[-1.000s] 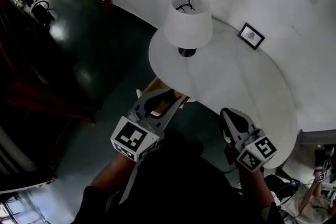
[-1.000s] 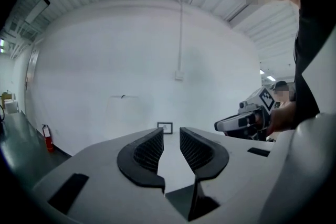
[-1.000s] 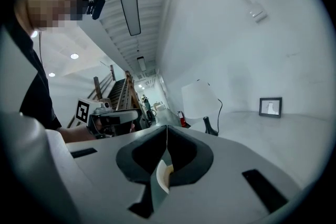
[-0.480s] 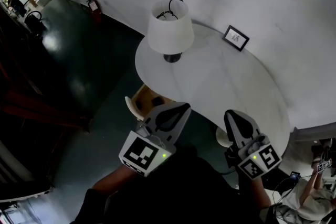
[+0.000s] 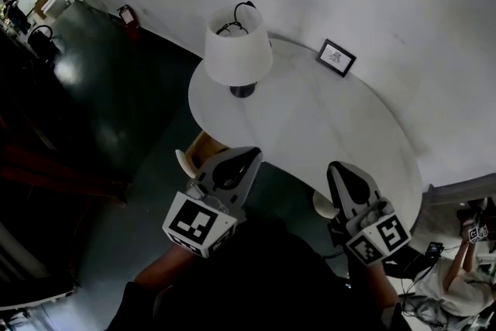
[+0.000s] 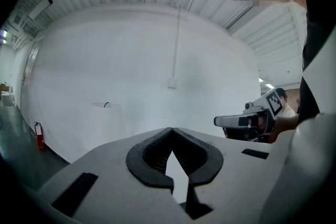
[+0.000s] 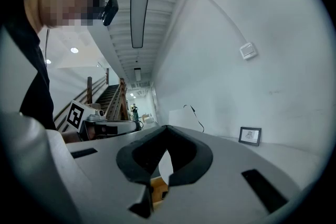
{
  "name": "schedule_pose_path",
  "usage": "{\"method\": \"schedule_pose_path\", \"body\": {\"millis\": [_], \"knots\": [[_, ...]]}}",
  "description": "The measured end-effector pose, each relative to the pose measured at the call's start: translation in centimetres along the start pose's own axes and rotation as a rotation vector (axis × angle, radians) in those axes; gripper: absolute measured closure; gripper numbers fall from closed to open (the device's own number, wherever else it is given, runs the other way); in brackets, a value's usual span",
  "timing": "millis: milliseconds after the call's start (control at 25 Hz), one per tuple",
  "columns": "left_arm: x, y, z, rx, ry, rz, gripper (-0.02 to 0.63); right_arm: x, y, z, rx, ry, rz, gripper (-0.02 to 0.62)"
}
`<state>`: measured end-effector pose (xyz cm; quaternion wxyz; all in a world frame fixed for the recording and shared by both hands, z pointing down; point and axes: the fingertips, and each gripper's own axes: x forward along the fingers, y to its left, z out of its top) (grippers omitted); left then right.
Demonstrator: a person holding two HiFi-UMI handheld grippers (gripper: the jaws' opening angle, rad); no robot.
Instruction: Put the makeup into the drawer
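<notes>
While your left claw (image 5: 250,155) and right claw (image 5: 335,167) hover shut and empty by the near edge of the counter (image 5: 325,116), the drawer (image 5: 199,148) pokes out beneath it, beside the left claw

L claw (image 5: 248,156) & R claw (image 5: 336,168) both shut, empty — held abt level, side by side.

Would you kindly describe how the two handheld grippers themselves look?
Both the left gripper and right gripper are pale grey pointed shells whose fingers carry black ribbed pads. Each bears a white cube with black square markers. Clothing is dark.
</notes>
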<state>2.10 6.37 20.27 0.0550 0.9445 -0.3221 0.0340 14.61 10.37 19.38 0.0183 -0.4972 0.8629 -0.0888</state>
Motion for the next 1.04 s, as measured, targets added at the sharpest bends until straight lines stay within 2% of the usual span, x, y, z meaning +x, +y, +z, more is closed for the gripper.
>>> {"method": "schedule_pose_path", "body": {"millis": [120, 360, 480, 640, 1040], "knots": [[0.3, 0.0, -0.4, 0.011, 0.019, -0.01, 0.595, -0.3, -0.3, 0.2, -0.013, -0.005, -0.01, 0.58], [0.7, -0.5, 1.2, 0.026, -0.028, -0.001, 0.595, -0.4, -0.1, 0.1, -0.026, -0.006, -0.028, 0.58], [0.7, -0.7, 1.0, 0.02, -0.03, -0.003, 0.595, -0.4, 0.0, 0.2, -0.033, -0.01, -0.038, 0.58], [0.5, -1.3, 1.1, 0.052, -0.036, -0.01, 0.595, -0.6, -0.2, 0.1, -0.04, 0.0, -0.05, 0.58], [-0.2, -1.3, -0.1, 0.045, -0.003, 0.0, 0.595, -0.4, 0.0, -0.4, -0.041, 0.0, -0.044, 0.58]]}}
